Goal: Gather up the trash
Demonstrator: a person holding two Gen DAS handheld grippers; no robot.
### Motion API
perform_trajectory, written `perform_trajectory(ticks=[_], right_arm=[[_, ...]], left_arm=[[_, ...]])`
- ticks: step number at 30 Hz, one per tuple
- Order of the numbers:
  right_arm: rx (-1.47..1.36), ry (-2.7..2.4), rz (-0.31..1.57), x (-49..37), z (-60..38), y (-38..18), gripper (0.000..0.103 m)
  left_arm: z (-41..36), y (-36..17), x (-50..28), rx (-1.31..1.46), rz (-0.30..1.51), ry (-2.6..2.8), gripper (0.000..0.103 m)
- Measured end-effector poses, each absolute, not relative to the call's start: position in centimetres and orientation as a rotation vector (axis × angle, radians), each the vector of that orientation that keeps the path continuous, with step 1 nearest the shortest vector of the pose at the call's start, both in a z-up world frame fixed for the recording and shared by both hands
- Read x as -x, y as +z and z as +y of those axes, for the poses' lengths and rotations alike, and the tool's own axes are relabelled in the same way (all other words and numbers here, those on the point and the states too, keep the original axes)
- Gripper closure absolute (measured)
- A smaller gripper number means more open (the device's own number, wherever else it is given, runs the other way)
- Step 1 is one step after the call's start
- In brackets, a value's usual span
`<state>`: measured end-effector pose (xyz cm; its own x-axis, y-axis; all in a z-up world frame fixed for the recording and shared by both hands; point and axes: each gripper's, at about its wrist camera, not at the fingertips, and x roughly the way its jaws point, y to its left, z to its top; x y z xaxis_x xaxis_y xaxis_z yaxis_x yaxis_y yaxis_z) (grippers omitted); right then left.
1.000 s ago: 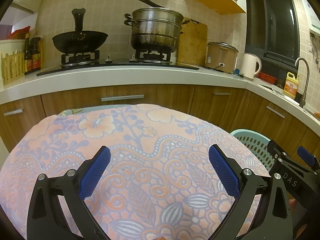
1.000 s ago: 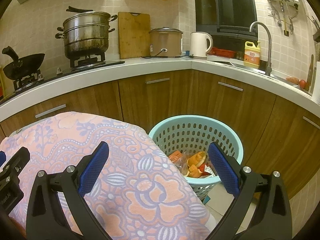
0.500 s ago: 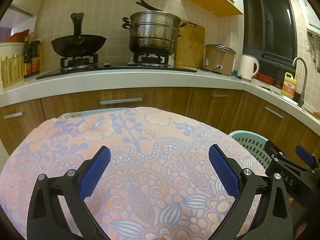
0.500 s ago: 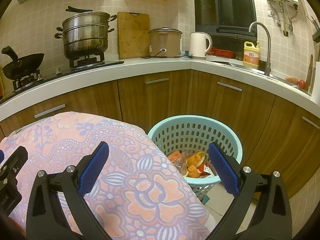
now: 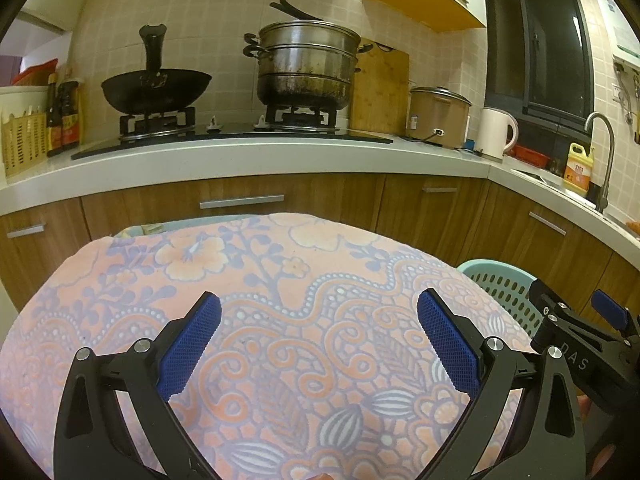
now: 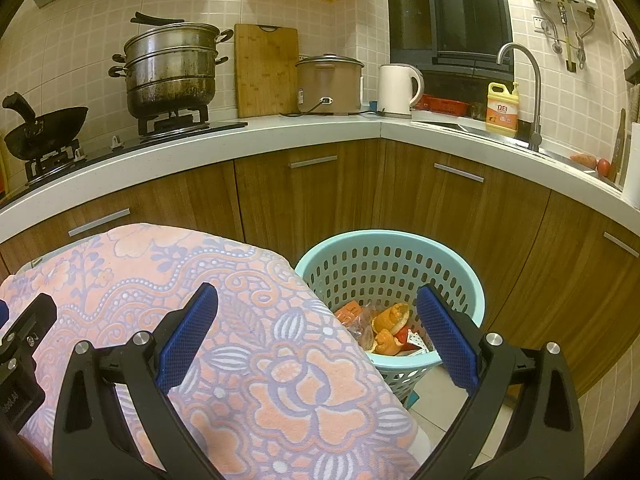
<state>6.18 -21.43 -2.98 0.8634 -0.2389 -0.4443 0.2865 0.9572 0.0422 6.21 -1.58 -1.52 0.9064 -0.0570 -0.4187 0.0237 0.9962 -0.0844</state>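
Above the cloth (image 5: 280, 320) | left gripper (image 5: 319, 334): jaws spread wide, nothing held | right gripper (image 6: 317, 330): jaws spread wide, nothing held, straddling cloth edge and basket (image 6: 400, 240) | trash (image 6: 386, 326): orange peels and wrappers lying in basket on floor, beside cloth, before cabinets (image 6: 304, 192).

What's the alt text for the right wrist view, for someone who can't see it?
Open right tongs with blue pads hang over a pink floral cloth-covered table, empty, beside a light blue perforated plastic basket on the floor holding orange peels and wrappers. Behind runs a white kitchen counter with wooden cabinets, a steel stacked steamer pot and a black wok.
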Motion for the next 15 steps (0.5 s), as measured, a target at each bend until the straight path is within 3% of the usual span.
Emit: perform_trajectory(ticks=[15], right_arm=[[-0.109, -0.275, 0.452, -6.21, -21.48, -2.99, 0.008]], left_arm=[[-1.59, -1.41, -6.31, 0.077, 0.437, -0.043, 0.008]])
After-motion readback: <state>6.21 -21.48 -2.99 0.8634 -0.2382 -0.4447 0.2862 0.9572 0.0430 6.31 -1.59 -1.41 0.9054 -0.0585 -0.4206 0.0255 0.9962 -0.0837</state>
